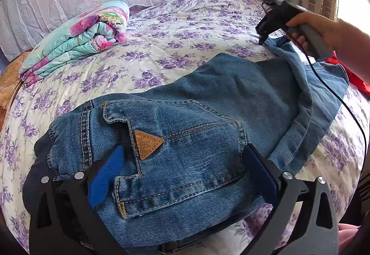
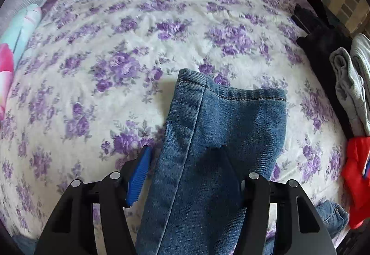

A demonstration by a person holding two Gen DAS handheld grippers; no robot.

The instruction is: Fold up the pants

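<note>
Jeans [image 1: 185, 139] sprawl across the purple-flowered bedspread [image 1: 173, 30], the pocket end with its tan triangular patch [image 1: 146, 142] sitting between the wide-spread fingers of the left gripper [image 1: 182, 169]. The right gripper [image 2: 185, 176] straddles the hem end, fingers likewise apart, cloth draped over the right one. A folded floral quilt [image 1: 76, 40] lies far left; grey clothes [image 2: 353, 84] and a red garment [image 2: 356, 174] crowd the right edge.
</note>
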